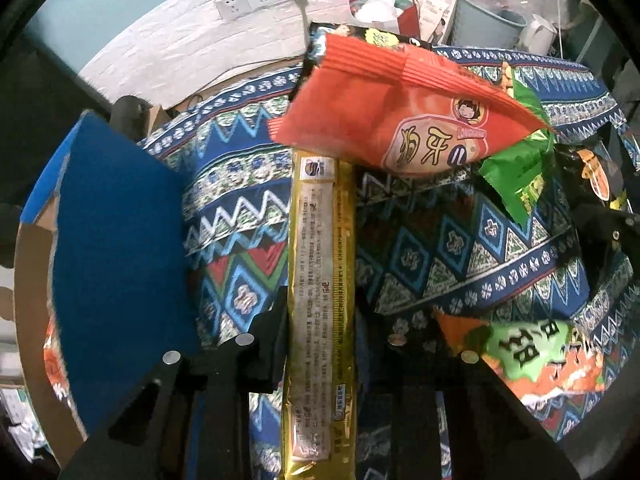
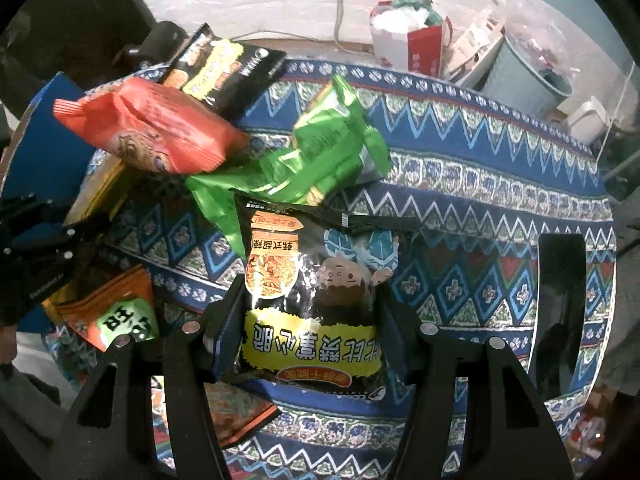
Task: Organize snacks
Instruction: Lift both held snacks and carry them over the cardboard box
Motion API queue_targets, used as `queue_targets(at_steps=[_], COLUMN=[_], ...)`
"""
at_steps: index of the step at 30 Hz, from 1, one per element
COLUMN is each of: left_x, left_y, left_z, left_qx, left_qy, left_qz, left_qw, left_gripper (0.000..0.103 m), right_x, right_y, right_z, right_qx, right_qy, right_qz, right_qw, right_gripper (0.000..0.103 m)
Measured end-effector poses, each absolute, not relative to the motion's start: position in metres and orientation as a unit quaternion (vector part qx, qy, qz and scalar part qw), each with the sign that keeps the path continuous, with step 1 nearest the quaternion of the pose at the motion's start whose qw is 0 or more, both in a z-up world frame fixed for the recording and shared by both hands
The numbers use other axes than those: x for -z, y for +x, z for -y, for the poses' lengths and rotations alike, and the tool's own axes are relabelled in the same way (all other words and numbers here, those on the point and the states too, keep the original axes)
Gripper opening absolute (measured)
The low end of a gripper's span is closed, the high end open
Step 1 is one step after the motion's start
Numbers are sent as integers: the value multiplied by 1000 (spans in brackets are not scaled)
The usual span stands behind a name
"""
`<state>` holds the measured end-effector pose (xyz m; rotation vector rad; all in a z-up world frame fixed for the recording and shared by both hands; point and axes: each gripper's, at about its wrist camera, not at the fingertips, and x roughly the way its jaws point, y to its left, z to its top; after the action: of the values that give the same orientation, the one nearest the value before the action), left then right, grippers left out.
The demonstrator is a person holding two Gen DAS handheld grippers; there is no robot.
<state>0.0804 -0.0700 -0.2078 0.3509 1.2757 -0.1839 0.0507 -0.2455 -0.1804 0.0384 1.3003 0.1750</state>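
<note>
A long gold snack packet (image 1: 320,280) runs straight up the left wrist view, and my left gripper (image 1: 322,344) is shut on its lower part. Its far end lies under a red packet (image 1: 400,120). In the right wrist view a black noodle-snack packet (image 2: 316,300) sits between the fingers of my right gripper (image 2: 310,324), whose pads press on both of its sides. Beyond it lie a green packet (image 2: 320,152), the red packet (image 2: 160,132) and a second black packet (image 2: 228,68). The left gripper (image 2: 36,256) shows at the left edge there.
A patterned blue cloth (image 2: 480,200) covers the table. A blue box (image 1: 116,260) stands to the left. An orange-and-green packet (image 1: 528,360) lies near my fingers. A dark upright object (image 2: 560,308) stands on the right. Behind the table are a grey bucket (image 2: 528,76) and bags (image 2: 412,40).
</note>
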Motion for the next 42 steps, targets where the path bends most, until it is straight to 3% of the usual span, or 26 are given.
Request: queue_targets(at_steps=[42], left_x=[73], left_y=[11], left_z=[0], left_qx=[89], left_qy=[91], left_qz=[-467], left_qw=[875], left_gripper=[28], right_x=[74], right_y=[35], right_z=[157], right_qx=[-159], right_qy=[-4], right_qz=[-510], right_qw=[845], right_gripper=[60])
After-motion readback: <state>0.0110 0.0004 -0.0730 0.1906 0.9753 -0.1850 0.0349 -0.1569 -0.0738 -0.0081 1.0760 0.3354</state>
